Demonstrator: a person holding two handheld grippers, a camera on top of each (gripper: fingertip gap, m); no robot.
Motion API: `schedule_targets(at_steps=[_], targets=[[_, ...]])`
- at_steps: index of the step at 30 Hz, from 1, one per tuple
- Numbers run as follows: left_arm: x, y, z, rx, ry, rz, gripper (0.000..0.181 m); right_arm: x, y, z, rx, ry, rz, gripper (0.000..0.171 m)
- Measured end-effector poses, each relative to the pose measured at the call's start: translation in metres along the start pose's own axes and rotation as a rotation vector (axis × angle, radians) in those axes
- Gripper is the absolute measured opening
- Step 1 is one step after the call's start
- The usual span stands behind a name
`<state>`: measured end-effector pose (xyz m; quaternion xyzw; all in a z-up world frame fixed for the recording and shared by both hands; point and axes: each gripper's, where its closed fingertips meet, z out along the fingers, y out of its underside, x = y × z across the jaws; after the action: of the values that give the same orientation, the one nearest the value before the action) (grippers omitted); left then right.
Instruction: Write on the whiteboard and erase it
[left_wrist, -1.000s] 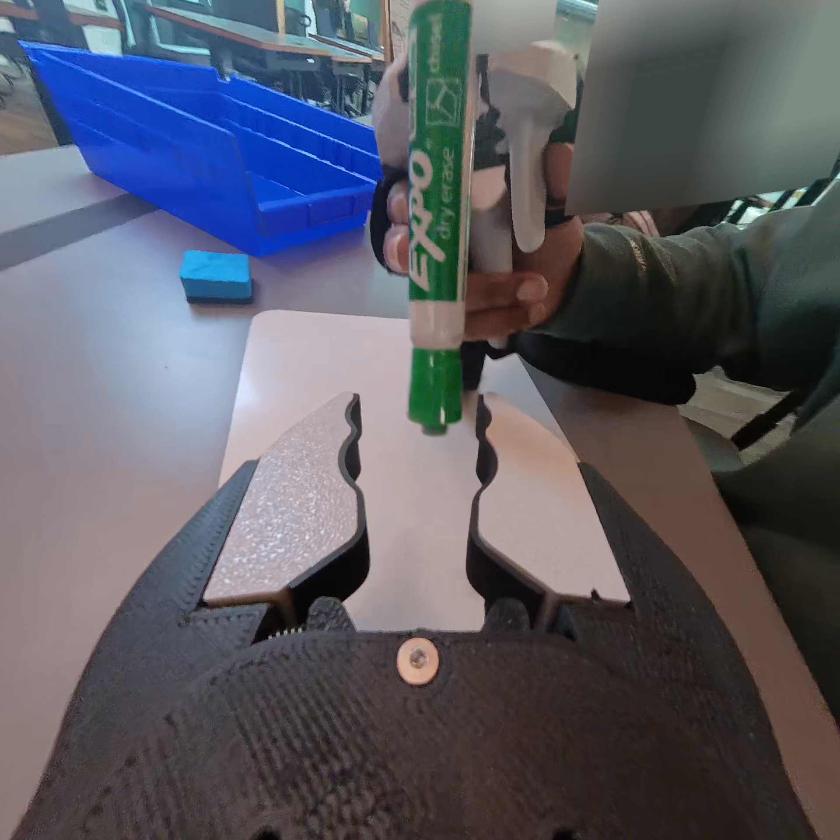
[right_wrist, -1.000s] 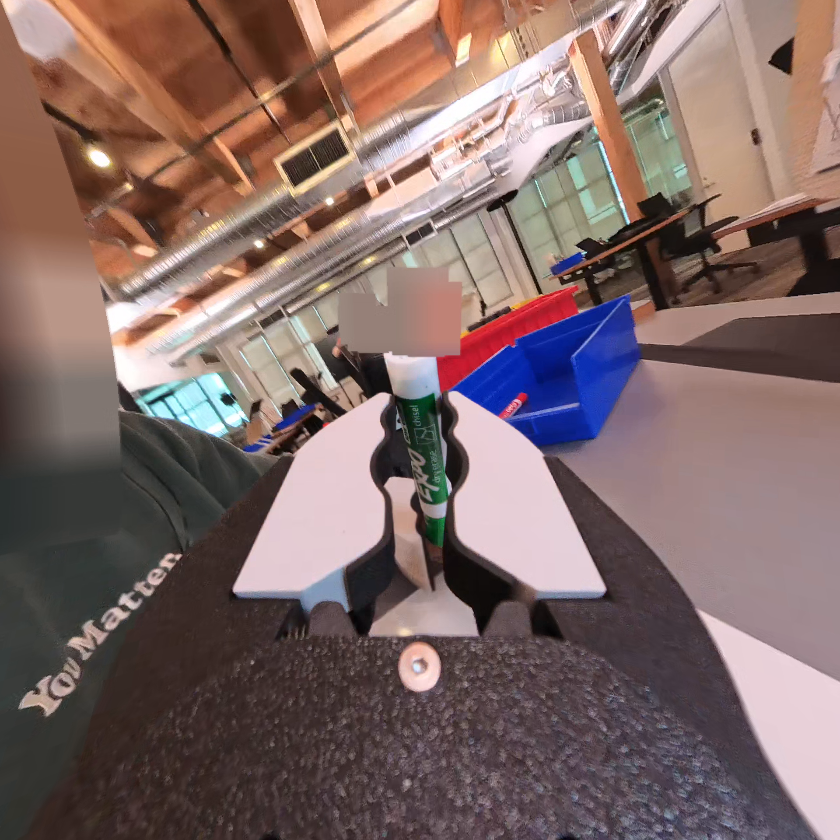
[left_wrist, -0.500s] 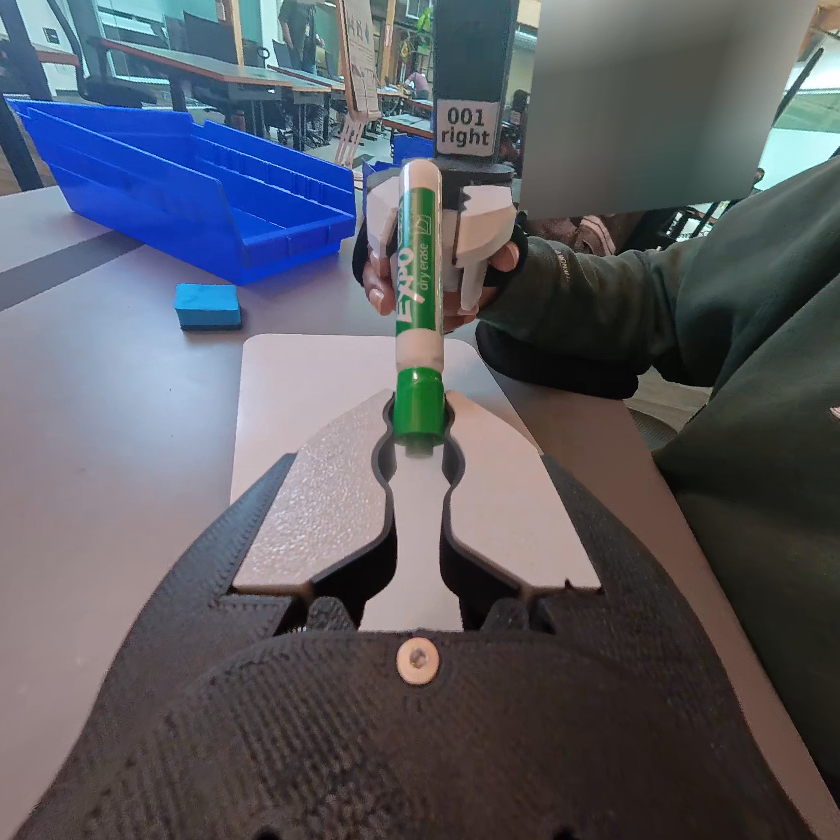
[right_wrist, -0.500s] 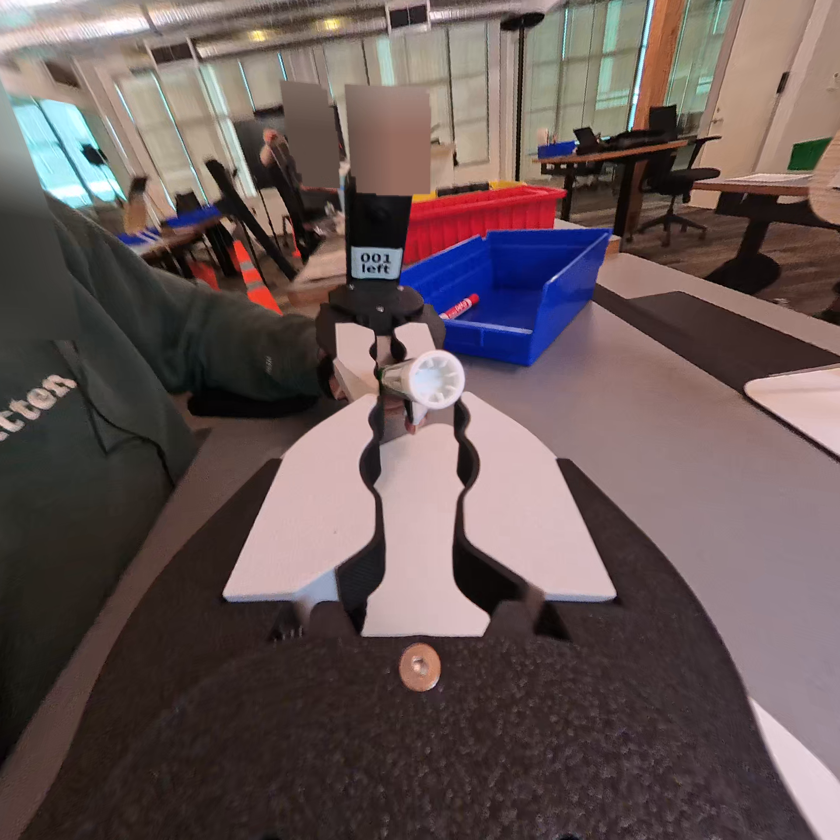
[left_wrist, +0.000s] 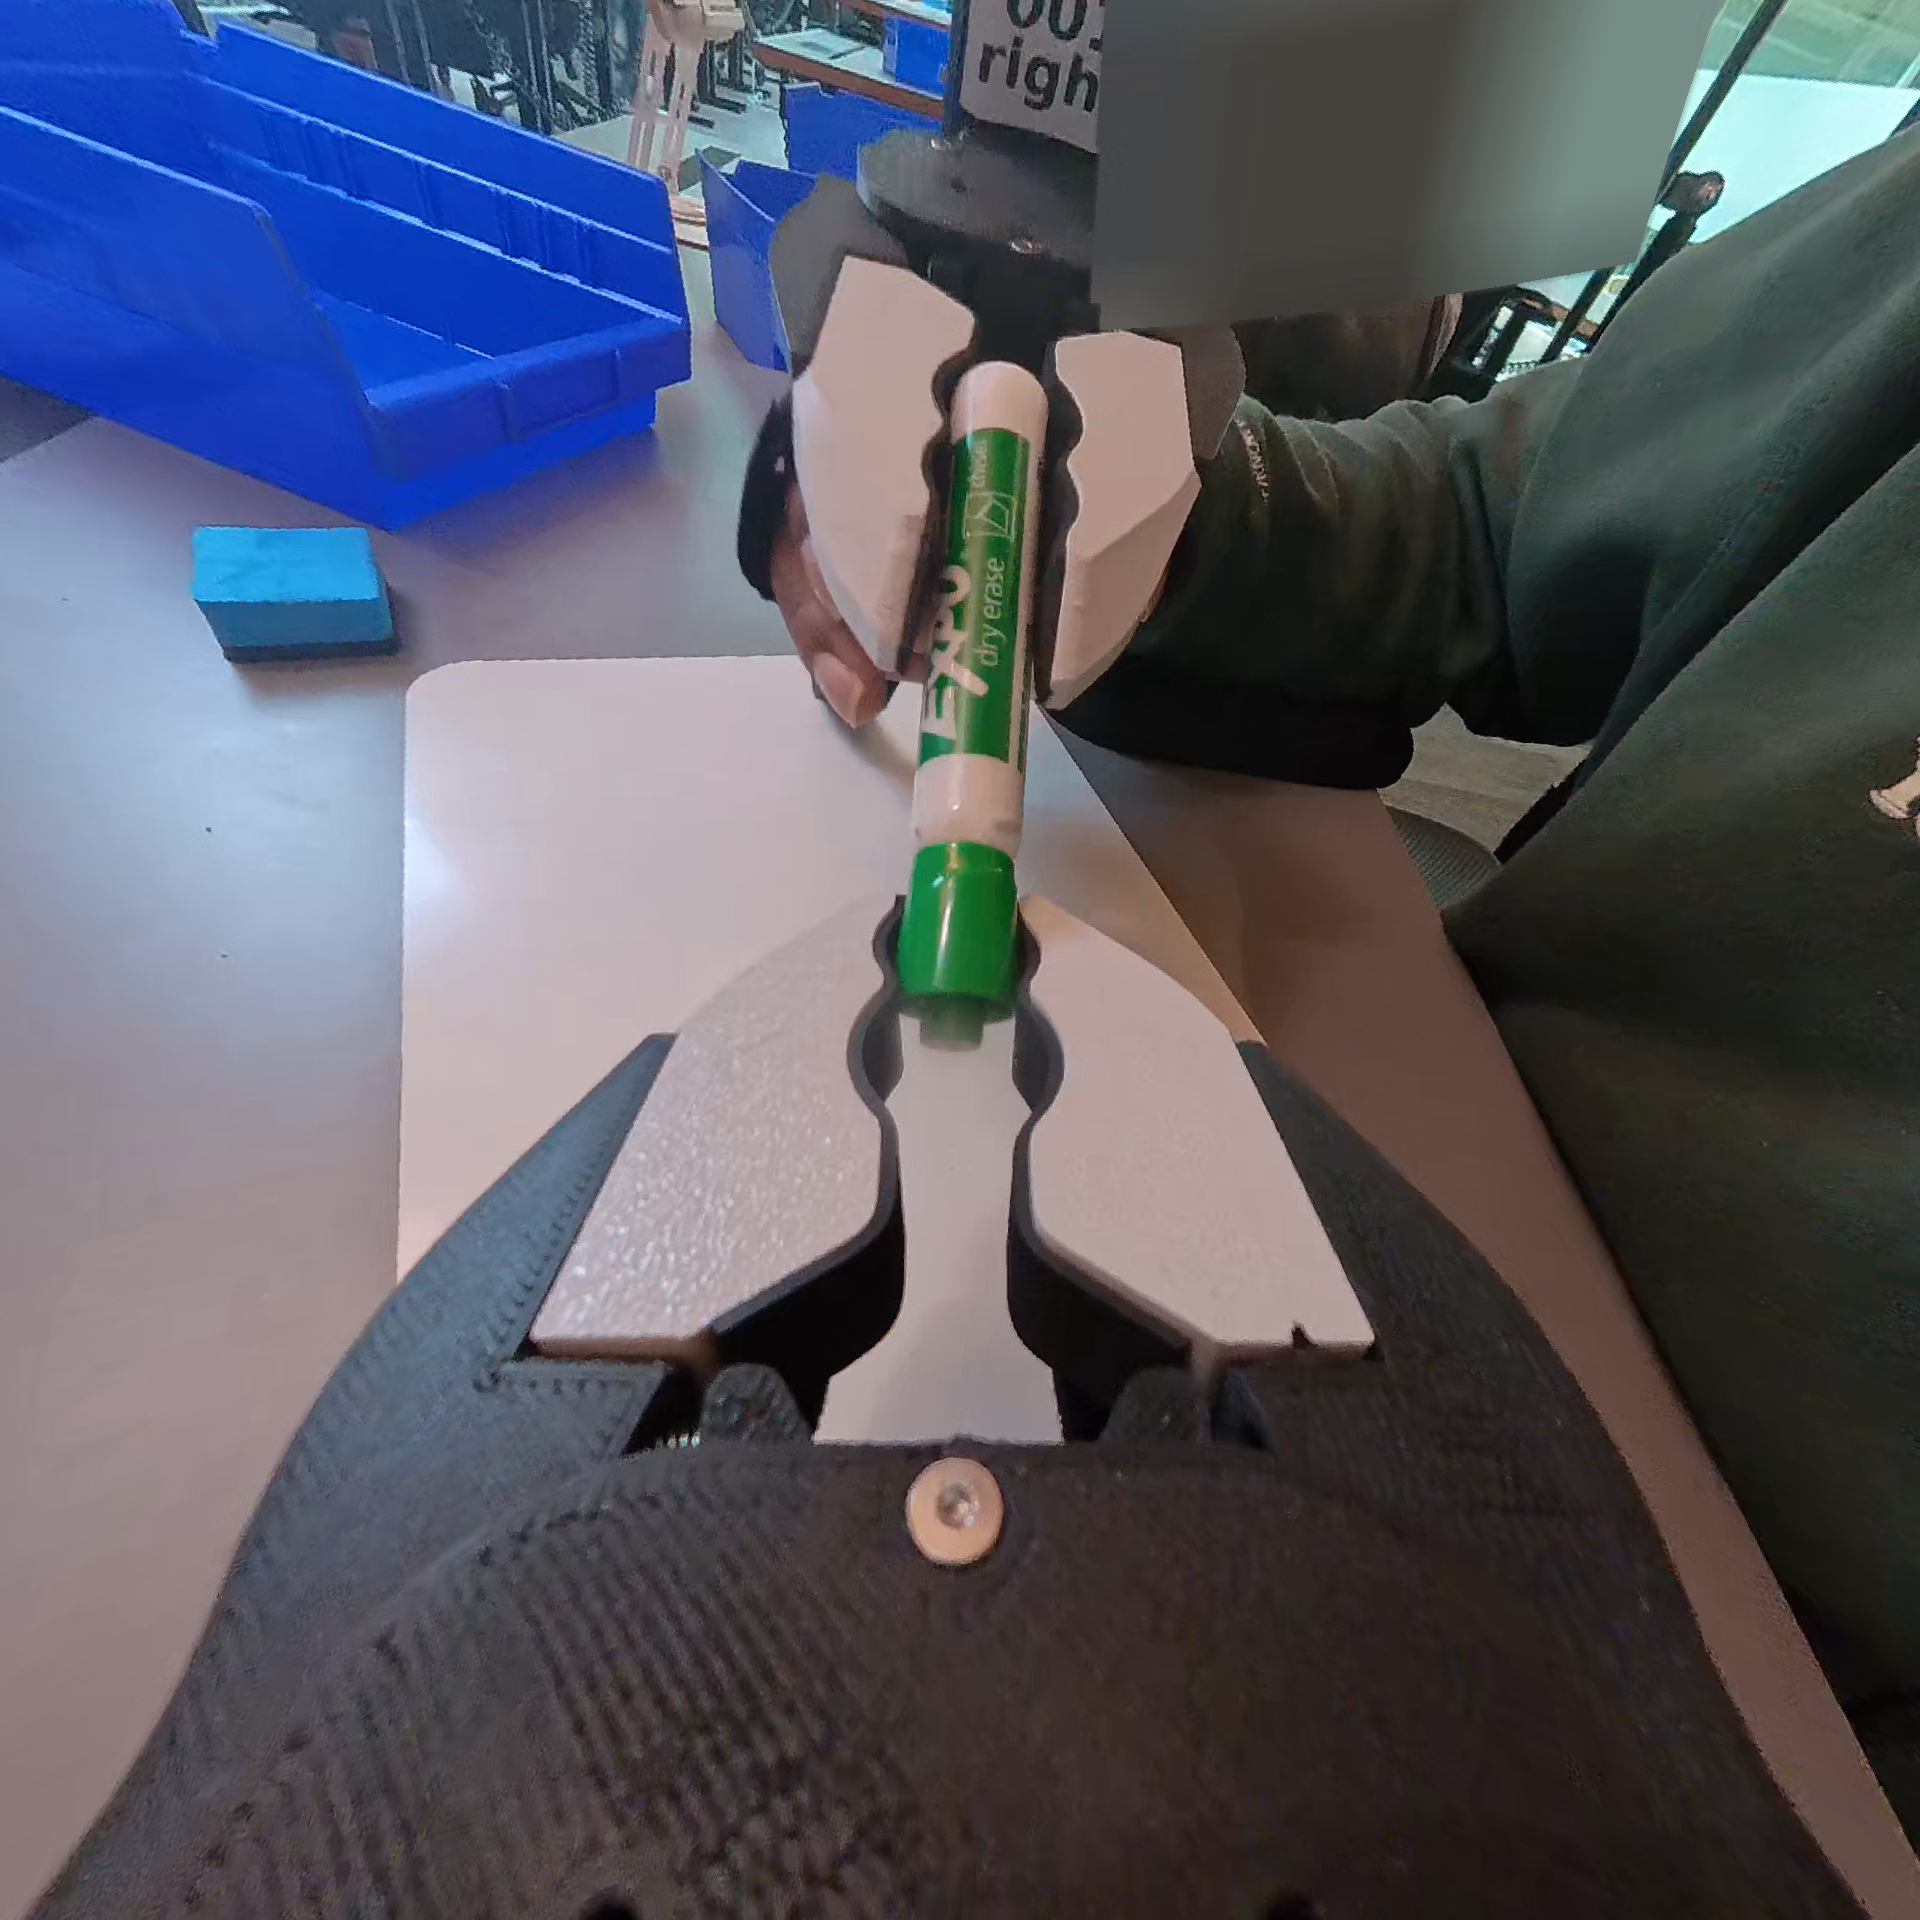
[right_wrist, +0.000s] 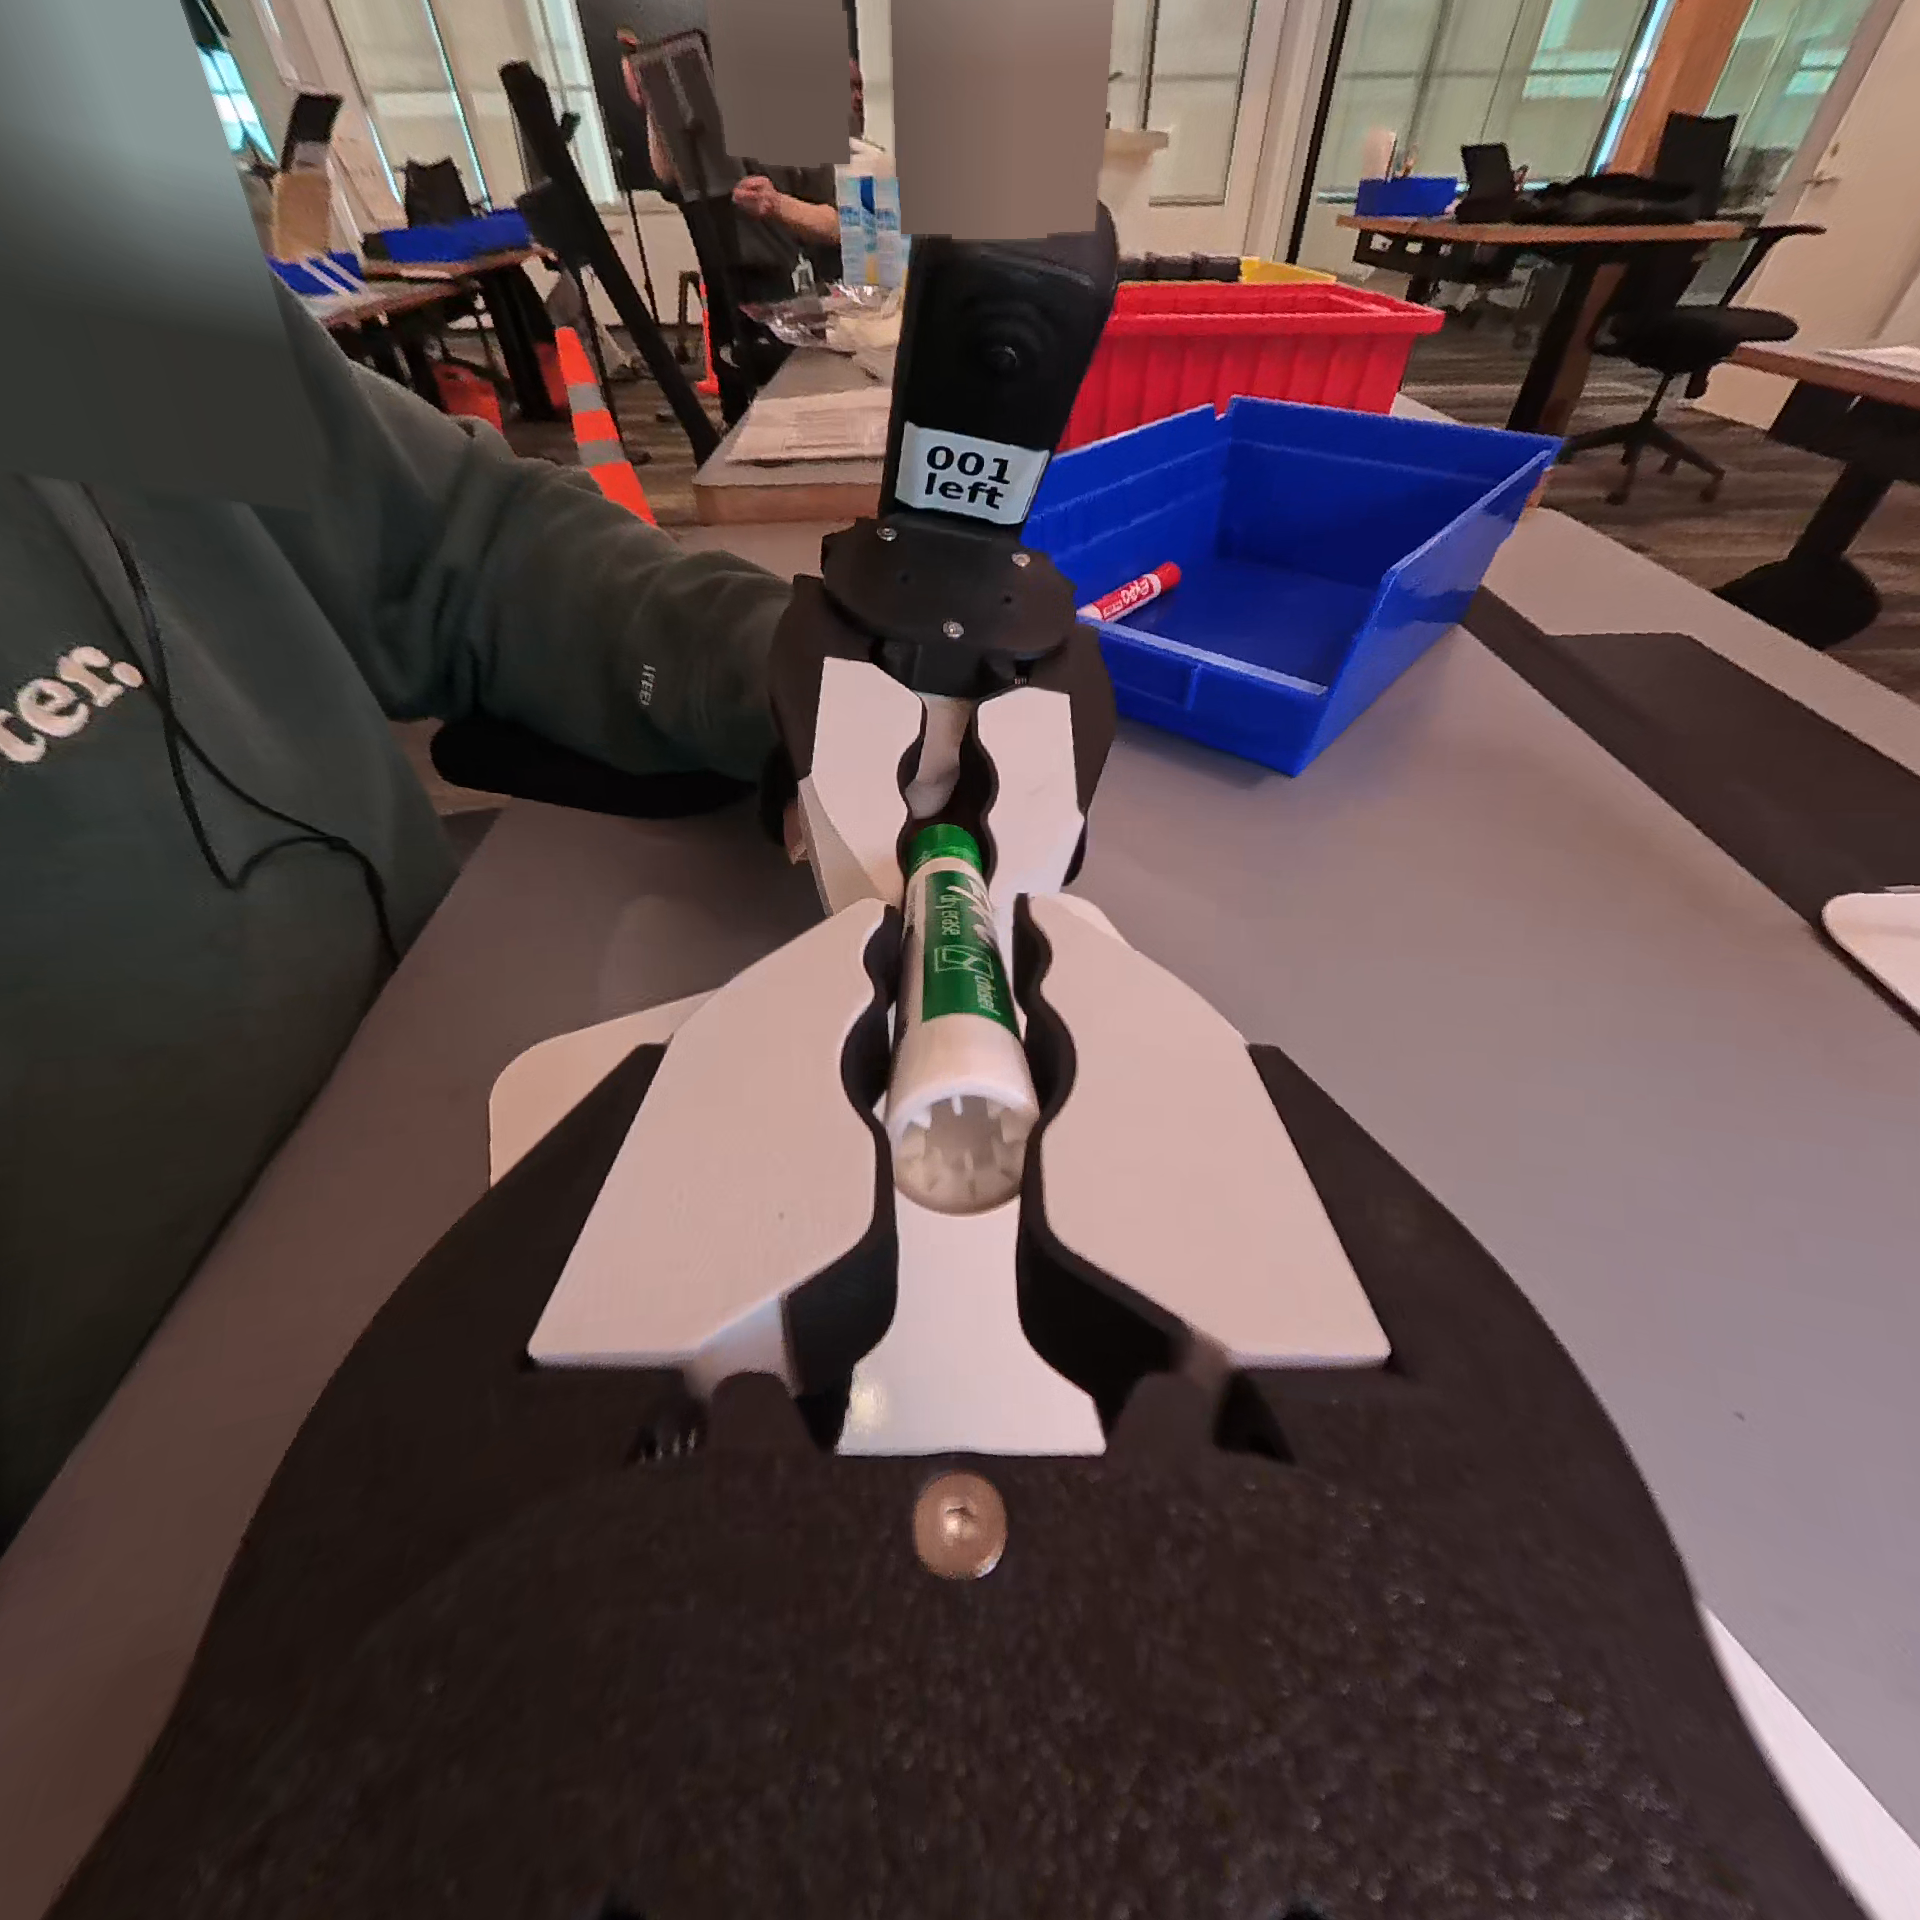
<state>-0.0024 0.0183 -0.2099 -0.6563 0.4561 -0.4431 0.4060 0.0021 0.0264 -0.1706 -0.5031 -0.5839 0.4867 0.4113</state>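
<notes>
Right gripper (right_wrist: 956, 935) is clamped on the green dry-erase marker (left_wrist: 977, 623) barrel, while the left gripper (left_wrist: 956, 935) pinches its cap (left_wrist: 956, 925). Marker's held above the whiteboard (left_wrist: 623, 831) near the bench's front edge, blue eraser (left_wrist: 291, 592) sitting just past the board's far left corner.

Open office space. Grey table (right_wrist: 1455, 1039) in the foreground carries a blue bin (right_wrist: 1299, 582); a red bin (right_wrist: 1247, 343) sits just behind the blue bin. Right of the red bin: wooden desk (right_wrist: 1558, 234), black office chair (right_wrist: 1683, 332), carpeted floor (right_wrist: 1662, 520). Behind the red bin: tall windows (right_wrist: 1455, 94), daylight. Left of the red bin: orange cone (right_wrist: 597, 426), more desks.
</notes>
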Motion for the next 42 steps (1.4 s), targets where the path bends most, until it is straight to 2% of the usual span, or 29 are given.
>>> schedule_targets(at_steps=[8, 10, 17, 22, 26, 31, 42], targets=[[0.0, -0.029, -0.015, 0.203, 0.021, -0.045, 0.027, 0.002, -0.016, -0.005, 0.173, -0.04, 0.123, 0.02], [0.002, -0.032, -0.017, 0.216, 0.024, -0.038, 0.02, 0.003, -0.017, -0.005, 0.191, -0.042, 0.131, 0.02], [0.002, -0.043, -0.023, 0.284, 0.02, -0.052, 0.023, 0.003, -0.017, -0.005, 0.208, -0.045, 0.14, 0.02], [0.004, -0.044, -0.025, 0.258, 0.013, -0.037, 0.02, 0.002, -0.02, -0.005, 0.235, -0.05, 0.146, 0.02], [0.007, -0.043, -0.027, 0.236, 0.042, -0.038, 0.02, -0.003, -0.014, -0.002, 0.148, -0.051, 0.101, 0.021], [0.012, -0.039, -0.023, 0.214, 0.09, -0.064, 0.02, -0.012, -0.001, 0.014, 0.022, -0.019, 0.01, 0.043], [0.02, -0.04, -0.016, 0.245, 0.138, -0.124, 0.019, -0.018, -0.002, 0.024, 0.042, 0.01, -0.03, 0.04]])
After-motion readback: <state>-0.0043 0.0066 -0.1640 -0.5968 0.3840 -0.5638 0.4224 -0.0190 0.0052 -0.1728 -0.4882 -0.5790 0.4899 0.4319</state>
